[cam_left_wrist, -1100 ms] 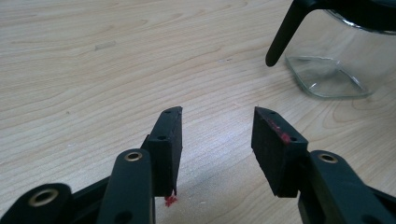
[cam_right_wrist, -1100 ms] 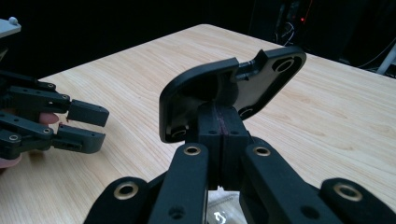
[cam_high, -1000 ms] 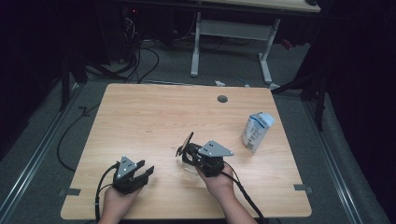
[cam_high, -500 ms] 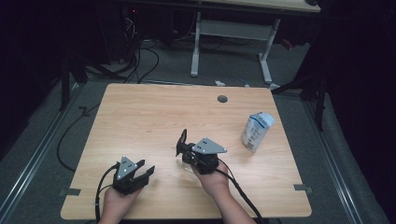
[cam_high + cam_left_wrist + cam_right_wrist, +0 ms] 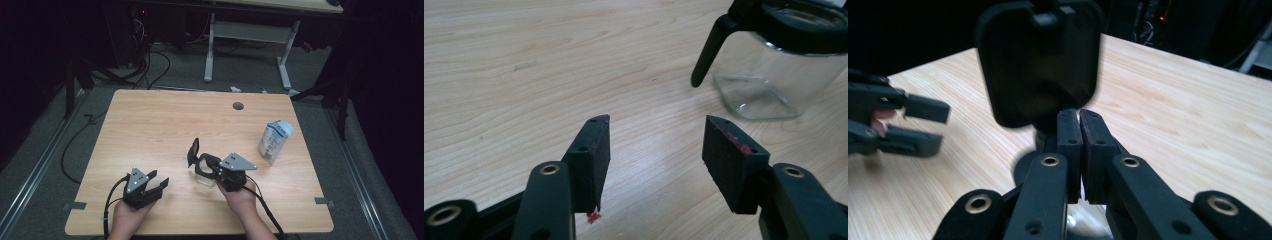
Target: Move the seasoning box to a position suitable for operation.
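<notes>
A clear glass carafe (image 5: 202, 178) with a black rim, handle and flip-up lid (image 5: 193, 150) stands near the table's front middle. My right gripper (image 5: 201, 164) lies over its top, pointing left at the raised lid. In the right gripper view the lid (image 5: 1040, 60) stands just beyond the right gripper (image 5: 1079, 117); its pads press together at the lid's foot, with nothing seen between them. My left gripper (image 5: 159, 181) rests front left, apart from the carafe. In the left gripper view the left gripper (image 5: 656, 145) has just been opening, with bare wood between its jaws, and the carafe (image 5: 769, 75) sits ahead to the right.
A white and blue carton (image 5: 275, 141) stands at the right of the wooden table (image 5: 150, 125). A round cable hole (image 5: 238, 106) sits near the far edge. A desk frame and cables are on the dark floor beyond. My left gripper (image 5: 923, 125) shows at the left of the right gripper view.
My right gripper has shifted a little to the left together with the carafe and its raised lid. The left hand has stayed where it was.
</notes>
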Tool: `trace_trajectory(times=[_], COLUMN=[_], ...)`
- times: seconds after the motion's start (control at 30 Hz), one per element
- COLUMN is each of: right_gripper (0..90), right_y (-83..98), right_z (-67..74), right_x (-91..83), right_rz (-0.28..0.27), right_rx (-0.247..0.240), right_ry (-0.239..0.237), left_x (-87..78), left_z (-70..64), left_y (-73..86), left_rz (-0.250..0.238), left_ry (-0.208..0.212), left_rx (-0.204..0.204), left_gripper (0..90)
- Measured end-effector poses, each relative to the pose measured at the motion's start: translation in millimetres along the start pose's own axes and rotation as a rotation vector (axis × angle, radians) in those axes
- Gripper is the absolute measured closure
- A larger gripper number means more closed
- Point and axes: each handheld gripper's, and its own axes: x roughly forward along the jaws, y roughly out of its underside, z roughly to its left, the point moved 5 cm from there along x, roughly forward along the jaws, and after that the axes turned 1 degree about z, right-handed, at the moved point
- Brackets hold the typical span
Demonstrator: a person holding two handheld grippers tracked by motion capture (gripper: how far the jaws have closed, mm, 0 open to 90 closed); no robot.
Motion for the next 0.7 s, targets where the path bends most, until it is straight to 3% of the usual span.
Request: trace_trajectory(times=[0.03,0.07,0.23,0.27,0.3,0.4,0.43,0.7], right_gripper=[87.9,88.0,88.9,88.9,89.6,89.8,89.9,90.0], right_y=[0.0,7.2,21.3,21.3,24.5,26.4,27.1,26.4], right_z=[0.0,-5.5,-10.6,-10.6,-11.3,-11.6,-11.6,-7.2], right_x=[0.0,-6.1,-14.4,-14.4,-15.3,-15.2,-15.0,-12.7], right_rz=[0.0,0.0,-0.009,-0.009,-0.01,-0.011,-0.012,-0.01], right_rx=[0.0,0.012,0.028,0.028,0.031,0.038,0.035,0.028], right_ry=[0.0,0.008,0.011,0.011,0.008,0.004,0.004,-0.011], left_x=[0.0,-0.1,1.0,1.7,3.2,5.6,9.0,19.7], left_z=[0.0,-3.9,-17.0,-21.8,-32.4,-42.7,-53.1,-79.1], left_y=[0.0,-2.9,-11.3,-14.1,-19.7,-25.6,-32.8,-58.3], left_rz=[0.0,-0.013,-0.042,-0.053,-0.072,-0.089,-0.105,-0.149], left_ry=[0.0,0.028,0.071,0.081,0.093,0.096,0.091,0.132], left_rx=[0.0,-0.004,-0.002,0.002,0.024,0.04,0.058,0.068], left_gripper=[44.5,46.4,63.5,63.5,71.9,83.3,85.8,89.7])
